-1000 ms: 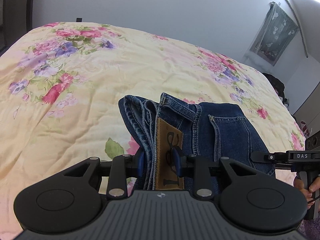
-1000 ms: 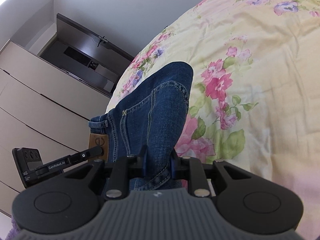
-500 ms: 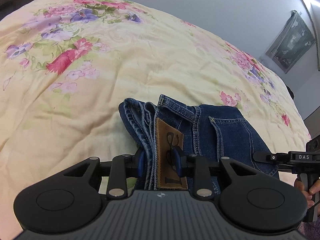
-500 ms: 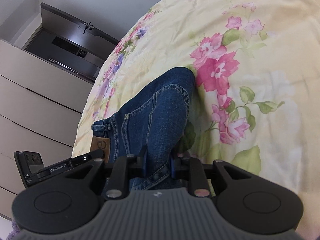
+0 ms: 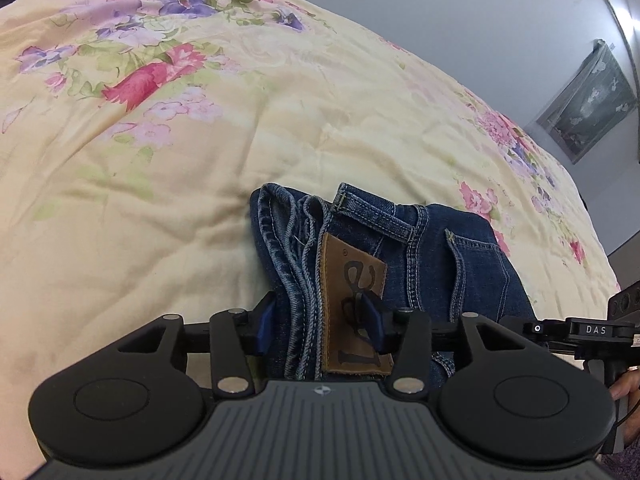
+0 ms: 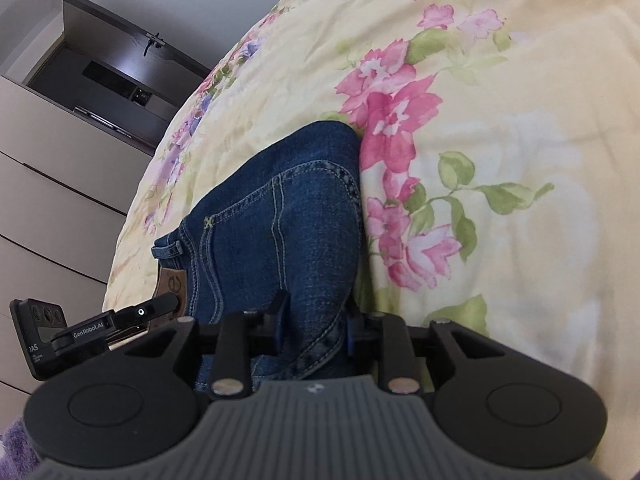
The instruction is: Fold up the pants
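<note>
Dark blue jeans [image 5: 440, 264] lie folded into a compact stack on the flowered quilt [image 5: 160, 200], their brown leather patch [image 5: 352, 280] facing up. My left gripper [image 5: 320, 324] straddles the waistband end; its jaws are opening and the blue pads stand off the denim. In the right wrist view the jeans [image 6: 280, 220] rest on the quilt [image 6: 500, 160], and the right gripper [image 6: 315, 326] straddles the folded edge. Its jaws are opening too, with the cloth loose between the pads.
The quilt spreads wide beyond the jeans on both sides. A pale wardrobe [image 6: 48, 184] stands past the bed's edge. A framed picture [image 5: 584, 116] hangs on the grey wall. A hand [image 5: 628, 384] holds the other gripper's handle at the right.
Both grippers came down with the jeans until the stack settled on the quilt. Both pairs of jaws have since spread, the left one clearly wider.
</note>
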### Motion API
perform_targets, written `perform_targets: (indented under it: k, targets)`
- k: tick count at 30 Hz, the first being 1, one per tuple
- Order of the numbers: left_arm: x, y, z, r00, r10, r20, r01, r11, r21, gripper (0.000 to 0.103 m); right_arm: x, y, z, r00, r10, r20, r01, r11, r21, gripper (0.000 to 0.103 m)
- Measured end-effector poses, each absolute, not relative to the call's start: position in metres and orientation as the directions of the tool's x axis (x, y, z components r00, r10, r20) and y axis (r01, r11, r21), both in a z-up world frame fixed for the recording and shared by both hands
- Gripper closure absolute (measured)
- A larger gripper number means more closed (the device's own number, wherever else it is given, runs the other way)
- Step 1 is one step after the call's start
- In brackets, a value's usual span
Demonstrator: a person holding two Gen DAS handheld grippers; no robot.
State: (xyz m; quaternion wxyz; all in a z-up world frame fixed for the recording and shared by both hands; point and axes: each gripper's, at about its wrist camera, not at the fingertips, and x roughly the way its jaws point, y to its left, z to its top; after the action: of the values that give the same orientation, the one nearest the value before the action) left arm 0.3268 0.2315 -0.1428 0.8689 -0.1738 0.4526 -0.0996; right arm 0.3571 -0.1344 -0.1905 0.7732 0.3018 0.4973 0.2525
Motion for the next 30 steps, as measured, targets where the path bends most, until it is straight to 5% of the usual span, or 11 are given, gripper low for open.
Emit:
perform_targets:
  k: [8, 16, 21, 30]
  targets:
    - [0.288, 0.218, -0.103, 0.629, -0.175, -0.758, 0.042, 0.981, -0.192, 0.045, 0.330, -0.150, -0.152, 0.451, 0.577, -0.681, -0.154, 0.802, 0.577, 0.061]
    - [0.265, 0.182, -0.093, 0.681, -0.178, -0.711, 0.150, 0.983, -0.102, 0.050, 0.274, -0.127, -0.104, 0.609, 0.491, -0.623, -0.387, 0.869, 0.308, 0.078]
    - [0.270, 0.179, -0.121, 0.625, -0.131, -0.770, 0.123, 0.990, -0.069, 0.065, 0.266, -0.107, -0.121, 0.564, 0.477, -0.674, -0.422, 0.868, 0.262, 0.082]
    - [0.281, 0.185, -0.135, 0.575, -0.148, -0.805, 0.111, 0.988, -0.103, 0.064, 0.272, -0.094, -0.149, 0.534, 0.424, -0.731, -0.432, 0.880, 0.195, 0.086]
